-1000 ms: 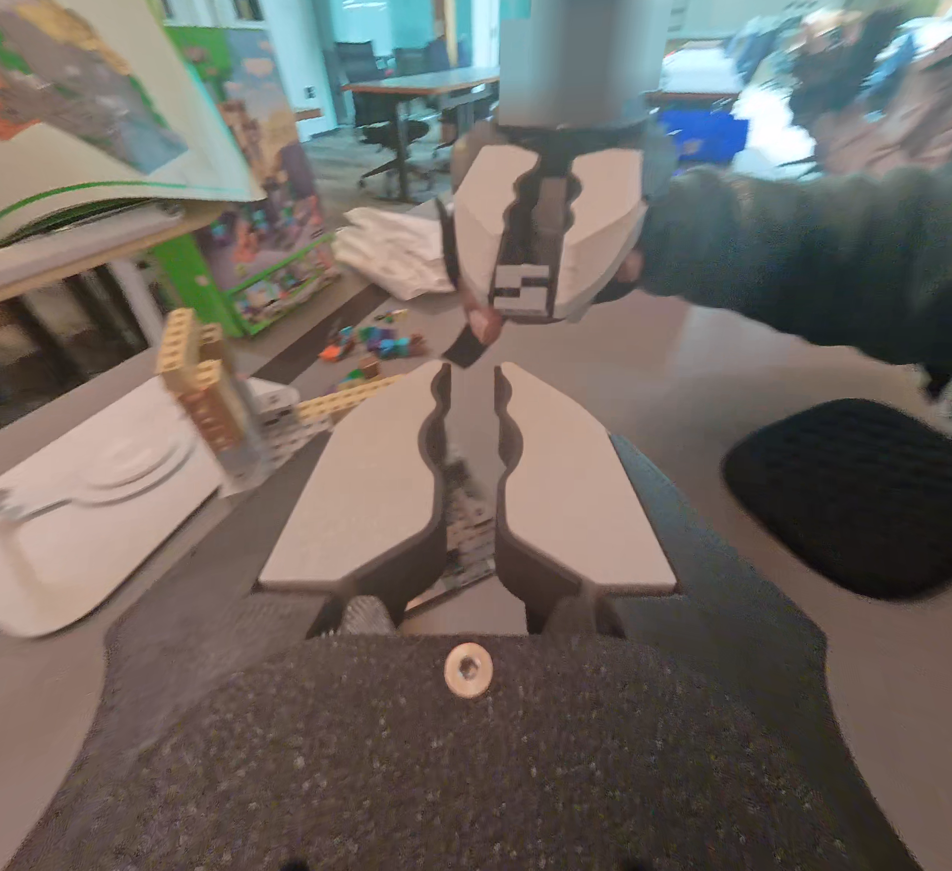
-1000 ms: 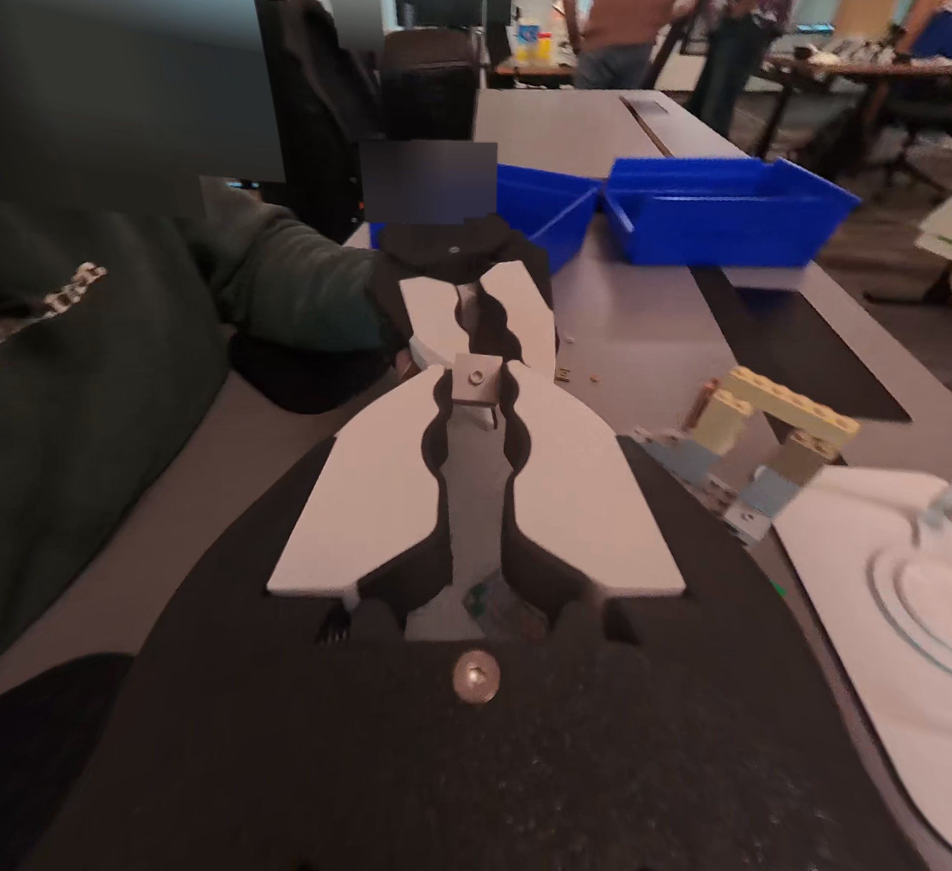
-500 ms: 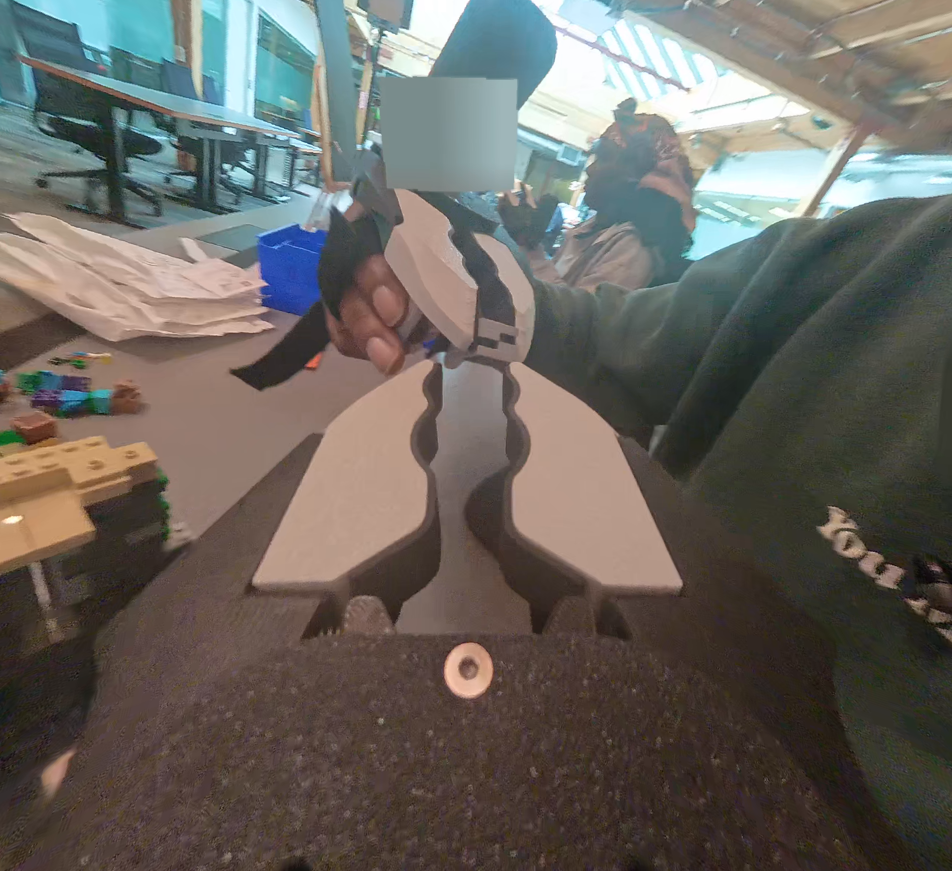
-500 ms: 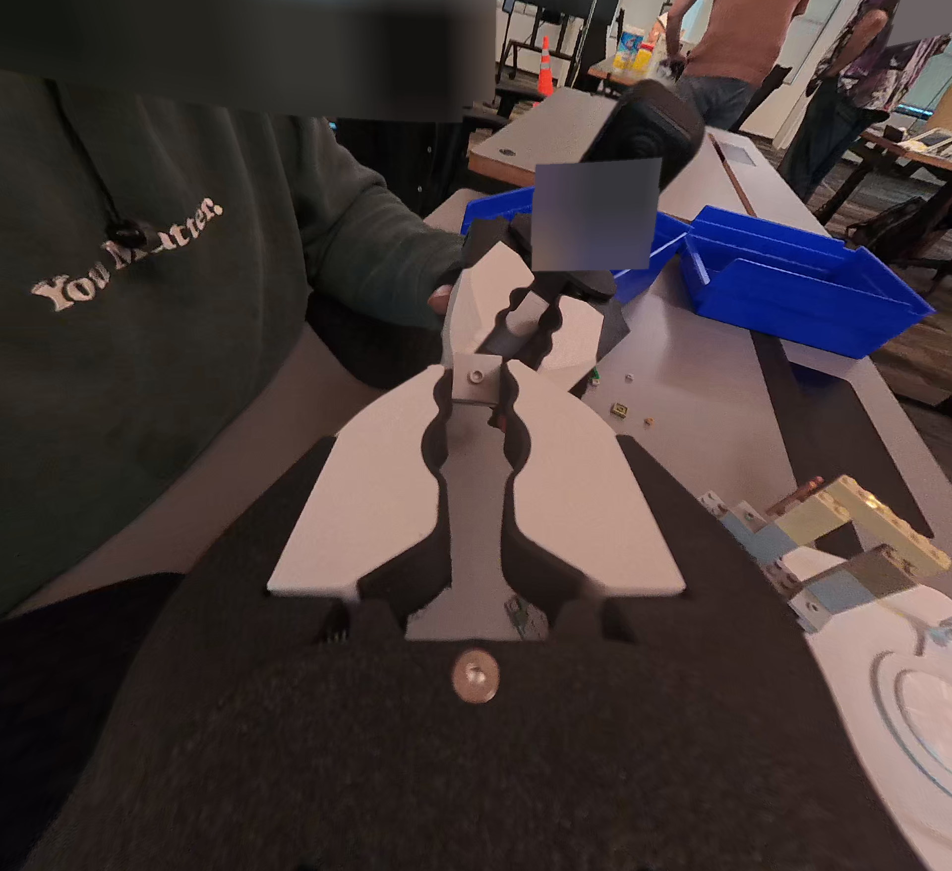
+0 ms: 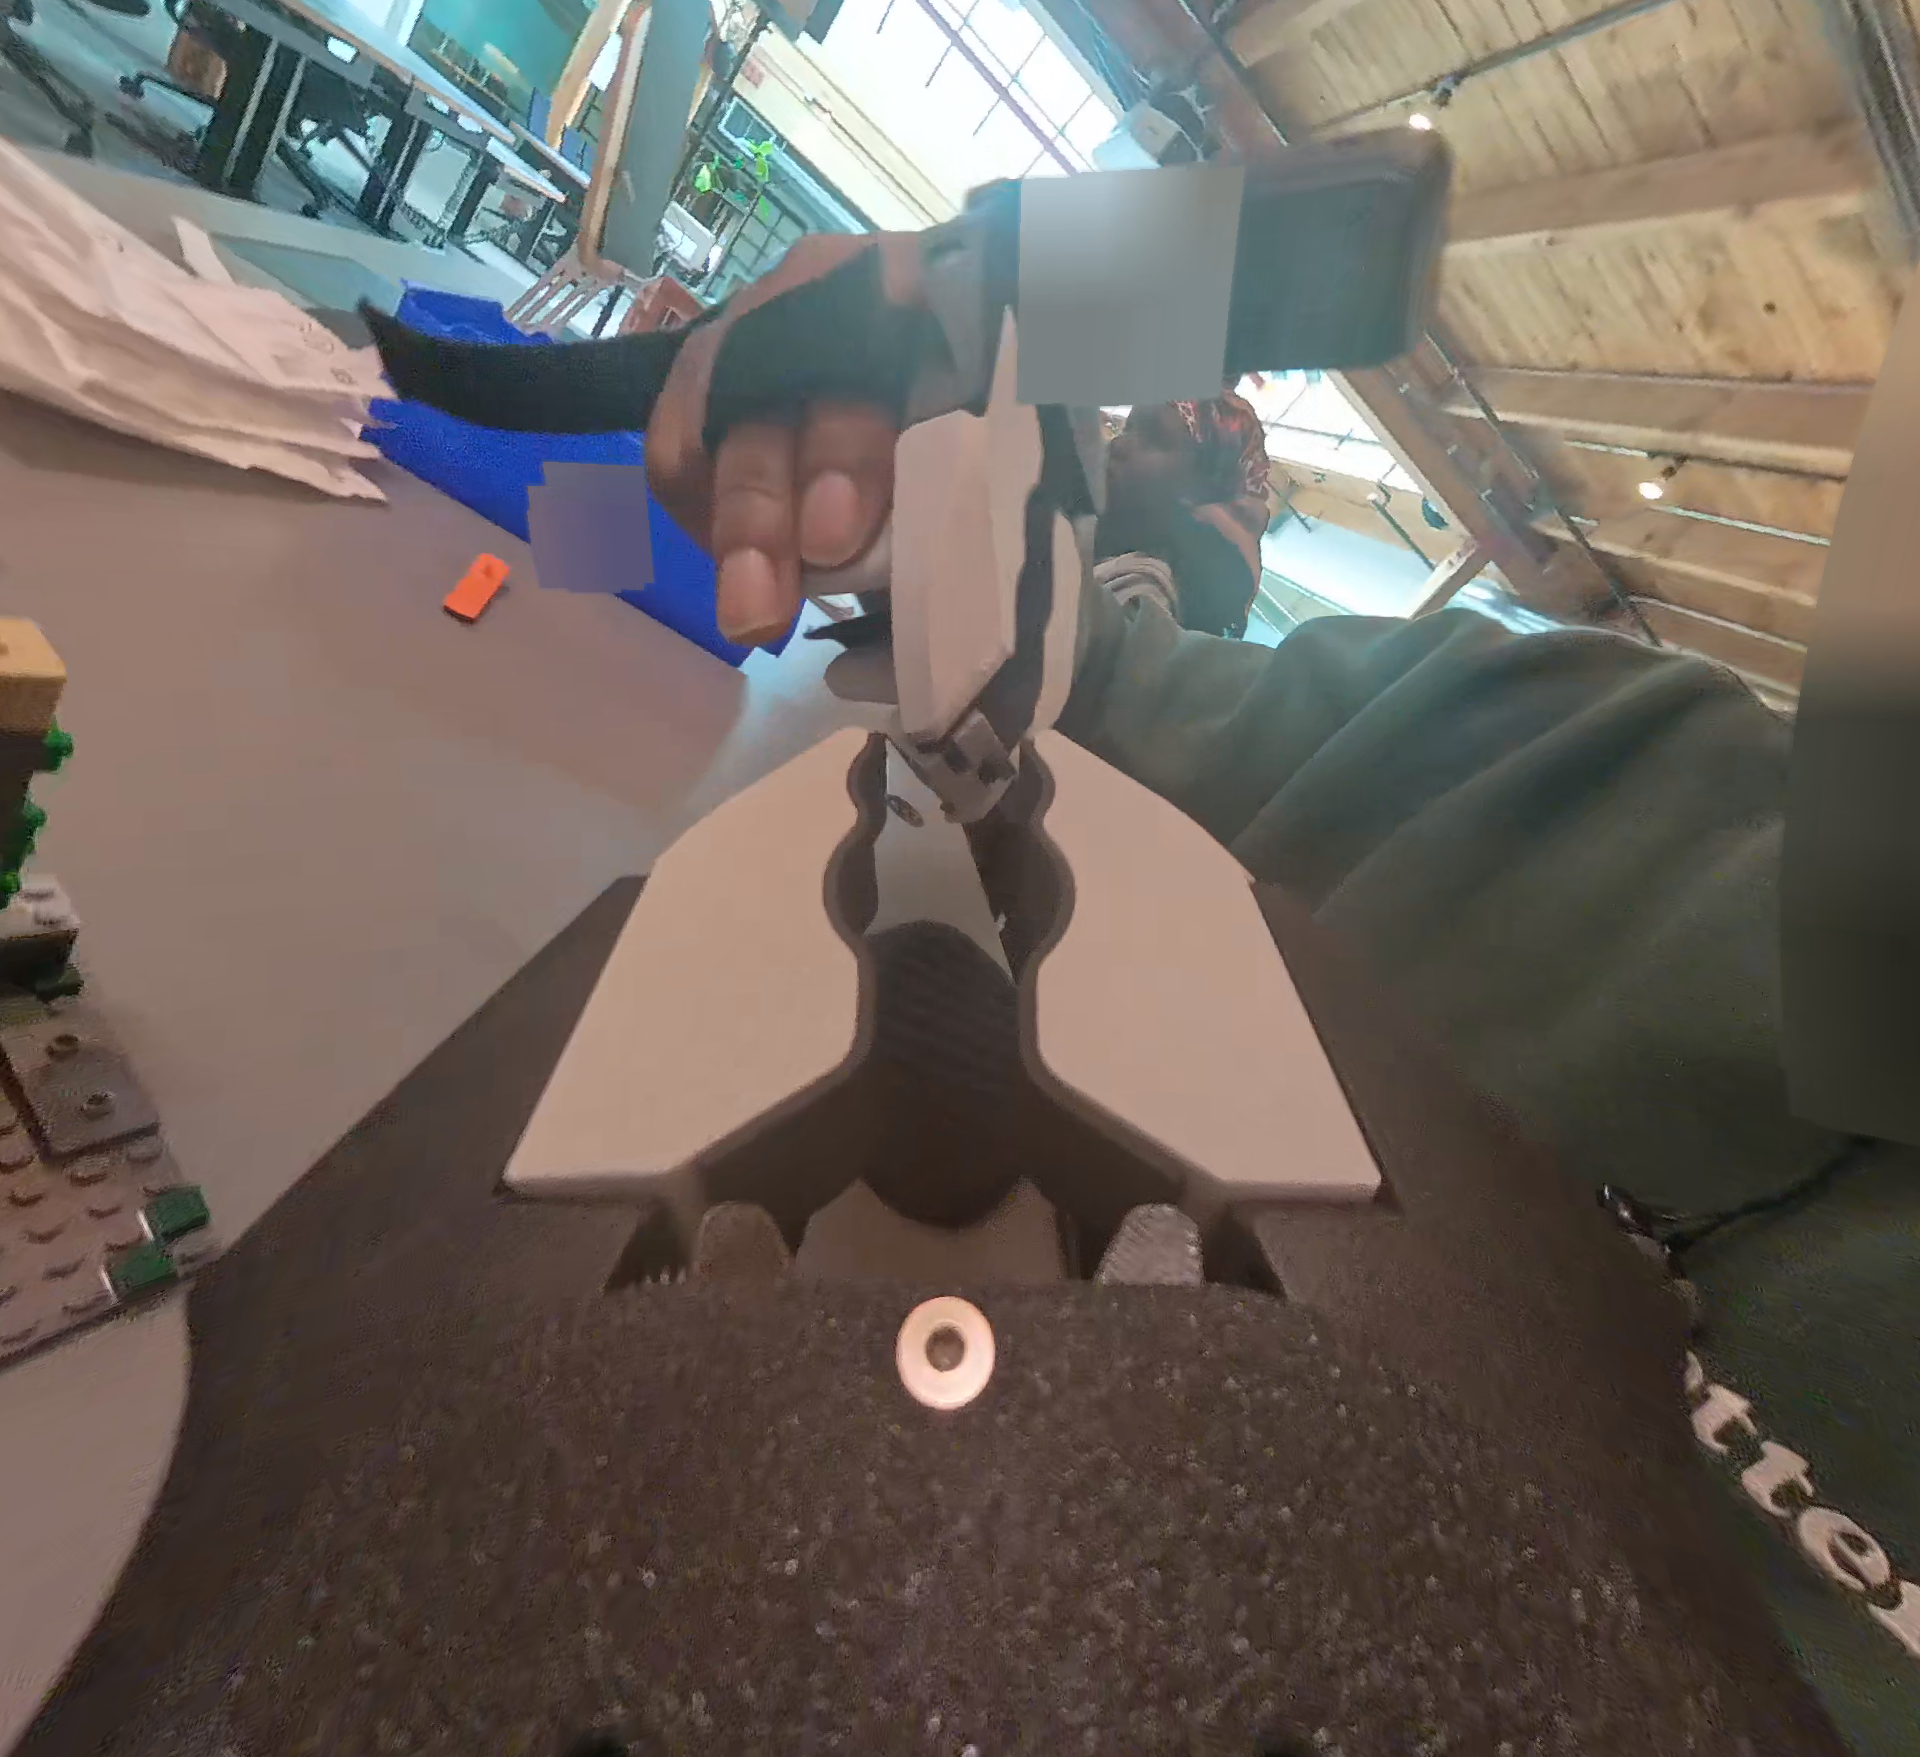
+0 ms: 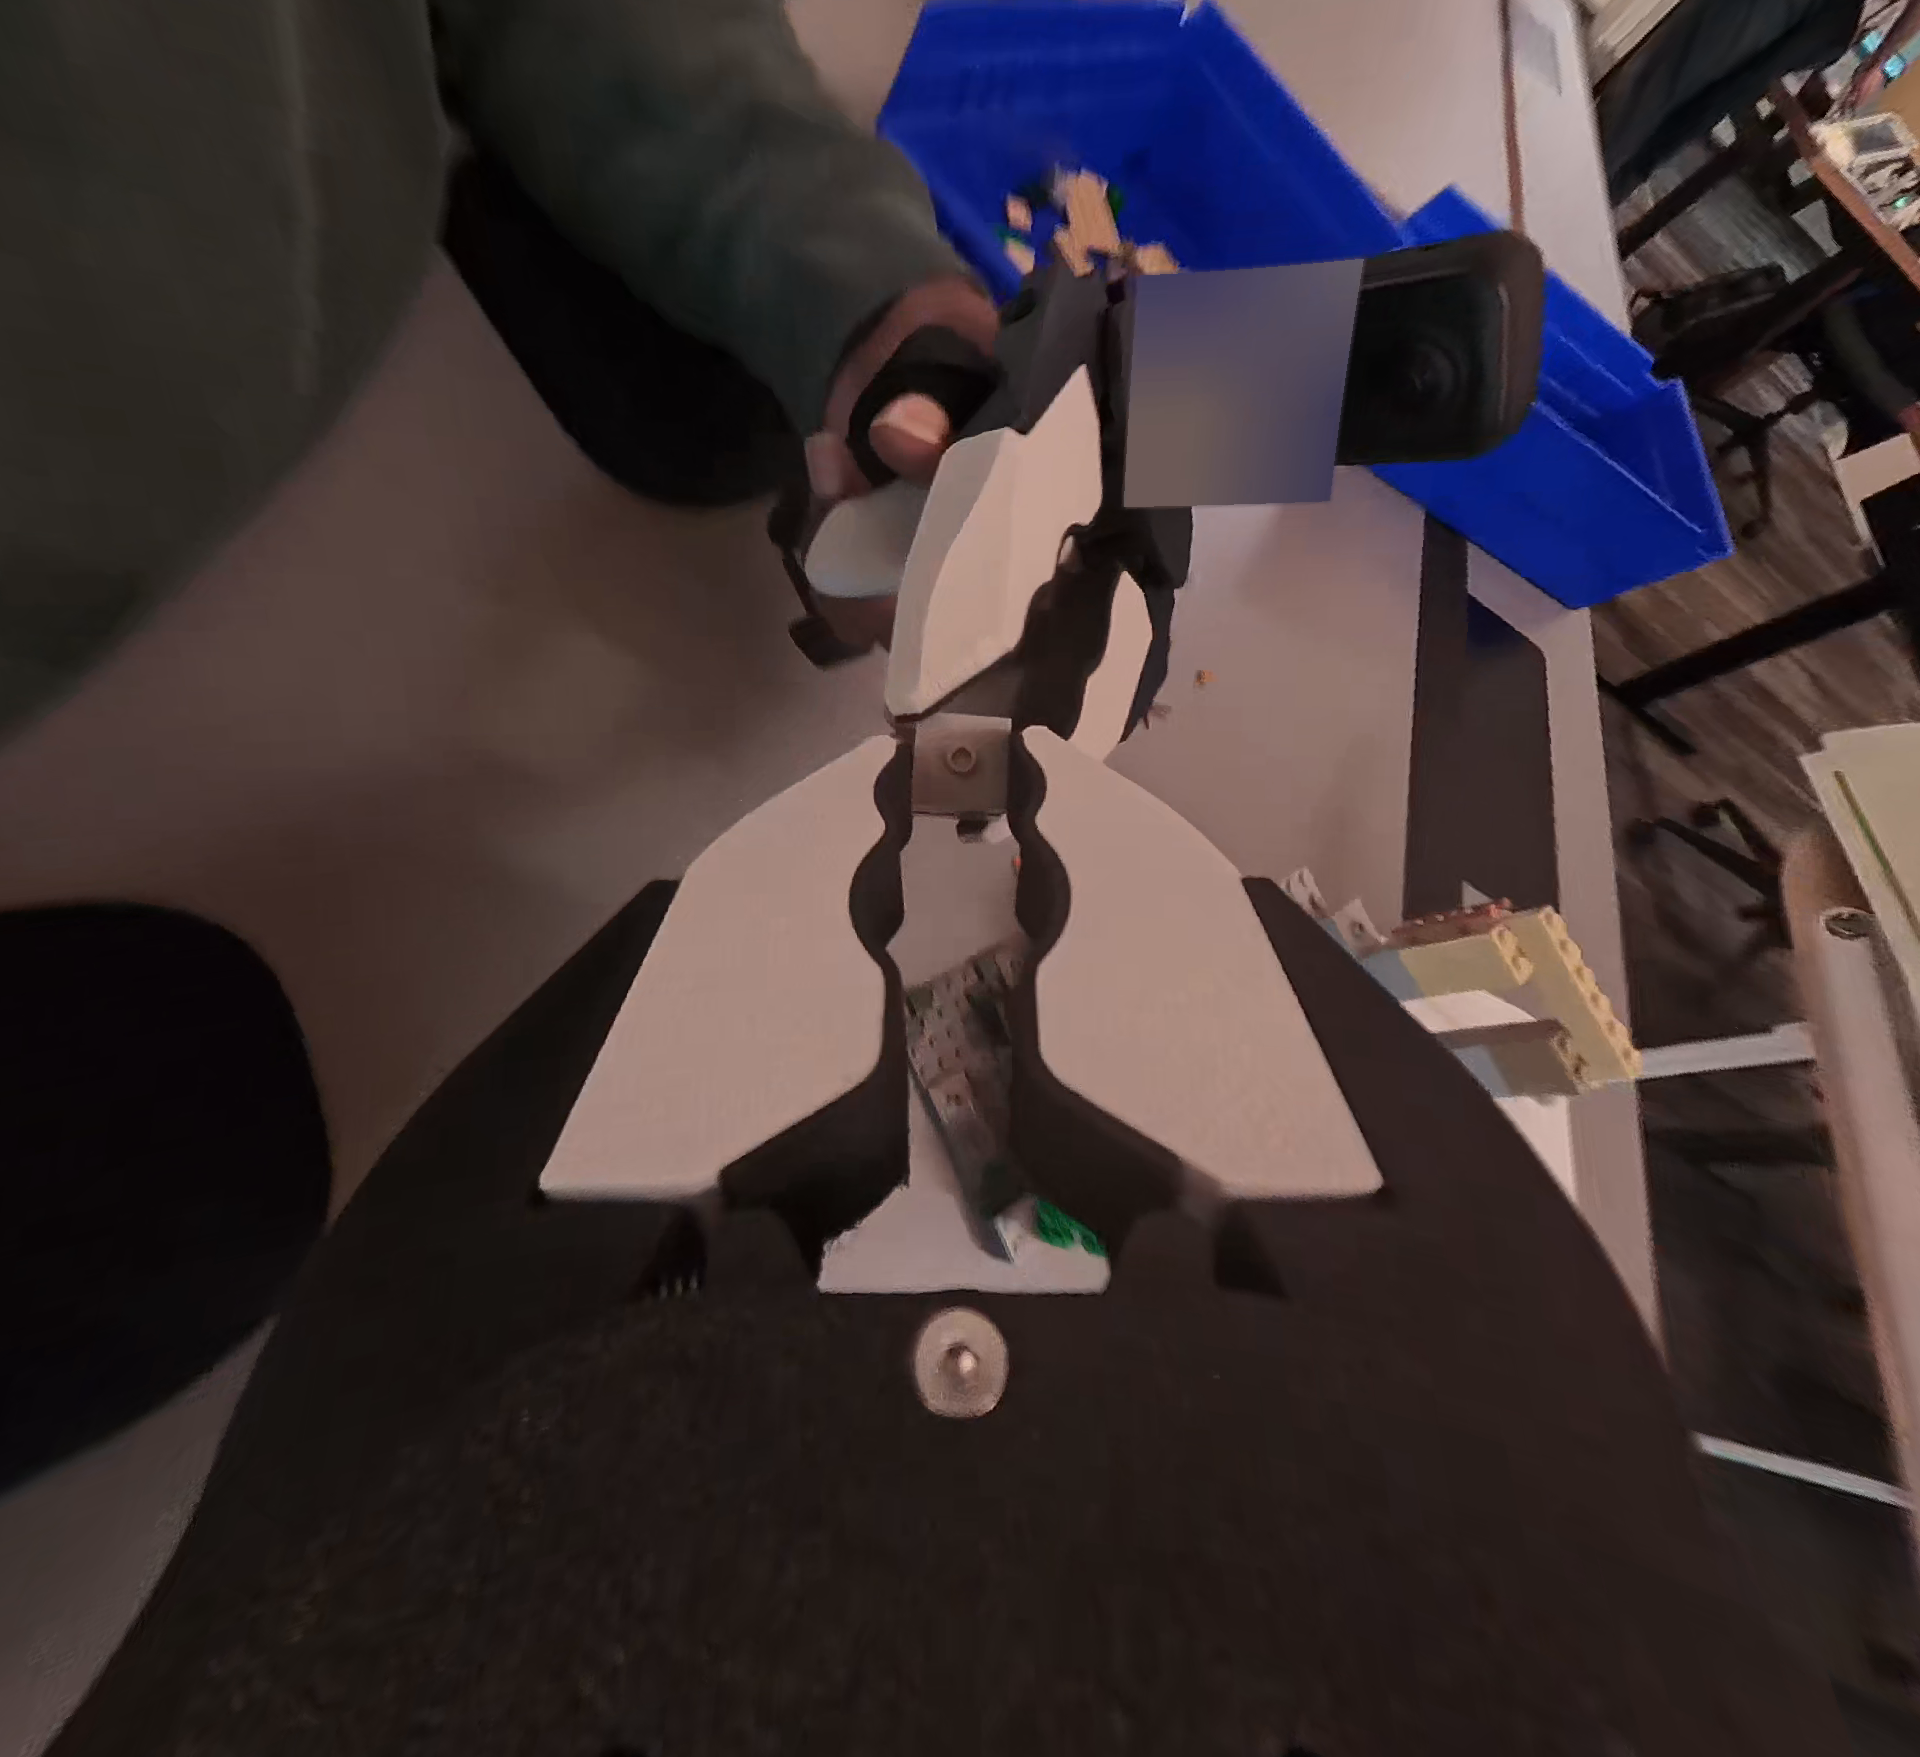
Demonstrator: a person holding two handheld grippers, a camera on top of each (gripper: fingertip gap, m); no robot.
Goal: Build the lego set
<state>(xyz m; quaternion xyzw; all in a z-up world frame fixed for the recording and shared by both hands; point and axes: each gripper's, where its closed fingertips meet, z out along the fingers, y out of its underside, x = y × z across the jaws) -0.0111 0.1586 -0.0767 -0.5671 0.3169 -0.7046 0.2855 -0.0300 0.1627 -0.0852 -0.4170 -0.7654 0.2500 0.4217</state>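
While the two tools are meeting tip to tip above the tabletop (image 6: 623, 720), the right tool (image 6: 958, 777) is pinching a small grey lego plate (image 6: 958, 772) between its fingertips, its fingers otherwise standing a narrow way apart. Facing it, the left tool (image 5: 951, 762) is reaching in with its fingers narrowly parted around the far end of that same piece; whether it is actually gripping it I cannot tell. In the left wrist view a hand (image 5: 769, 502) is wrapping the right tool's handle, with a dark green sleeve (image 5: 1455, 772) running off to the right.

Below the right tool, a grey studded baseplate (image 6: 961, 1042) is showing through the gap between its fingers, and just beside it to the right a tan and pale blue lego arch (image 6: 1496, 1001) is standing. Farther back, a blue bin (image 6: 1195, 118) is holding loose bricks, and a small orange piece (image 5: 476, 585) is lying on the tabletop near white papers (image 5: 156, 346).
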